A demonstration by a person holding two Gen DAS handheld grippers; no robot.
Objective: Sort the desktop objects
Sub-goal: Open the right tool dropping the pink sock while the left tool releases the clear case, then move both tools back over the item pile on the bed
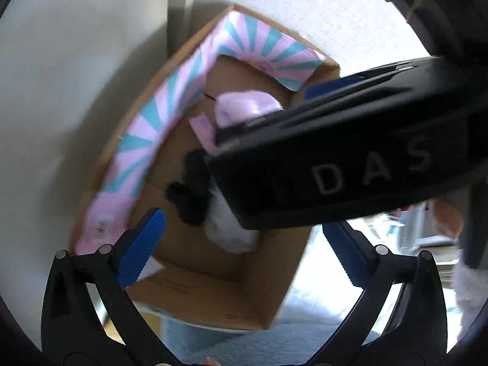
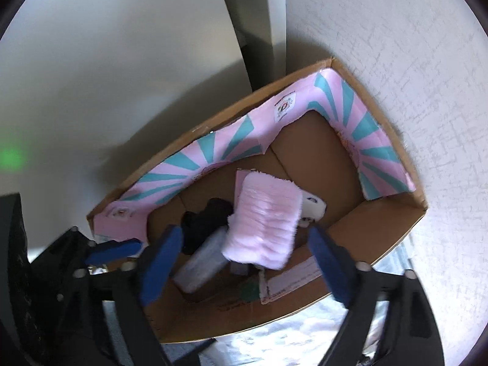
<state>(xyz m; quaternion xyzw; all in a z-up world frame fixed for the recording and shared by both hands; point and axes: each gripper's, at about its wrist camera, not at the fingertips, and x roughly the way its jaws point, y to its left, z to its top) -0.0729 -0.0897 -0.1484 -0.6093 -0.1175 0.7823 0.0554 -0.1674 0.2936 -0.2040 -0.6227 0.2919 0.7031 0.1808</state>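
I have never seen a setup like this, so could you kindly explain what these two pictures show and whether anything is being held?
There is no robot here: a person holds a hand-held gripper in each hand, and each carries a wide-angle camera looking along its two blue-padded fingers. One picture comes from the left gripper, the other from the right gripper. Both point down into an open cardboard box lined with pink and teal paper, standing against a white wall. Inside lie a fluffy pink cloth, a black item and a pale wrapped roll. The big black shape crossing the left view is the other gripper. Both grippers are open and hold nothing; the cloth lies in the box below the right one.
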